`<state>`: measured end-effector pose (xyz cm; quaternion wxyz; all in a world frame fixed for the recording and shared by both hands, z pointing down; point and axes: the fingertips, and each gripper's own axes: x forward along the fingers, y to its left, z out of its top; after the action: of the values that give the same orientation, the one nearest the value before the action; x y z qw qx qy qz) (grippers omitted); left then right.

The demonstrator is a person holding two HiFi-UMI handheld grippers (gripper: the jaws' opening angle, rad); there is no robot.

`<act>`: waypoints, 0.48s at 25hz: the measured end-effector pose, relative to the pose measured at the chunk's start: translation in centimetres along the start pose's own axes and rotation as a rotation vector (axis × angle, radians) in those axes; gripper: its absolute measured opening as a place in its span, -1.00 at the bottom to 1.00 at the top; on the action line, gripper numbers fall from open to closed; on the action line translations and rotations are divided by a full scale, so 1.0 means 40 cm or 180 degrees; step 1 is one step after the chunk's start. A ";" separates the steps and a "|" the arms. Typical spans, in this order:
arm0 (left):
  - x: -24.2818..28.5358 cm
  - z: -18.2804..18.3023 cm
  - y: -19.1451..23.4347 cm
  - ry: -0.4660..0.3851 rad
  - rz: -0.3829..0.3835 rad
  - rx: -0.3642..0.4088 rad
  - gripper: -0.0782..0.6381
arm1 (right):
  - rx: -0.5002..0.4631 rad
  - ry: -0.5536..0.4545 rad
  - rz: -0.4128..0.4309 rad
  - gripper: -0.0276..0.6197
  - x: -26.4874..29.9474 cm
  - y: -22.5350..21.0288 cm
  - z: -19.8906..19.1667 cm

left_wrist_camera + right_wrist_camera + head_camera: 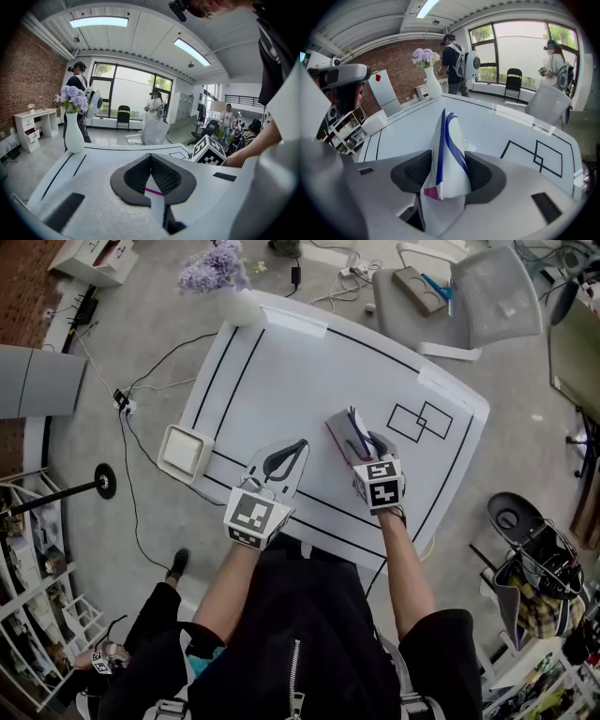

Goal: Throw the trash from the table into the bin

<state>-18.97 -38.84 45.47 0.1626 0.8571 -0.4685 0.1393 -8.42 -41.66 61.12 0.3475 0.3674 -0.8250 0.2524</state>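
Note:
A crumpled white packet [343, 431] with blue stripes and a pink corner stands upright between the jaws of my right gripper [360, 441], just above the near middle of the white table [281, 371]. In the right gripper view the packet [447, 154] fills the gap of the gripper [450, 164], and both dark pads [480, 174] press on its sides. My left gripper [300, 446] hovers beside it to the left, over the table's near edge. Its jaws [151, 159] meet at the tips with nothing between them. A white square bin [185, 453] sits at the table's left edge.
A white vase of purple flowers [234, 301] stands at the table's far left corner. Black lines and two overlapping squares [420, 421] are taped on the tabletop. A grey chair [469, 301] stands beyond the table, and cables [141, 390] run over the floor on the left. People stand by the windows.

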 end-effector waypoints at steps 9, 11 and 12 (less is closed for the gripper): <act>-0.019 0.025 0.024 -0.0076 0.0033 -0.0017 -0.76 | -0.0061 -0.0131 0.0122 -0.46 -0.044 0.059 0.057; -0.024 0.033 0.026 -0.0106 0.0022 -0.0005 -0.76 | -0.0070 -0.0188 0.0104 -0.48 -0.058 0.066 0.077; -0.026 0.039 0.028 -0.0124 0.0019 -0.0002 -0.76 | -0.0069 -0.0223 0.0098 -0.49 -0.067 0.069 0.088</act>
<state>-20.33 -39.24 43.81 0.1533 0.8583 -0.4741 0.1230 -10.66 -41.21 56.42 0.3185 0.3594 -0.8449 0.2357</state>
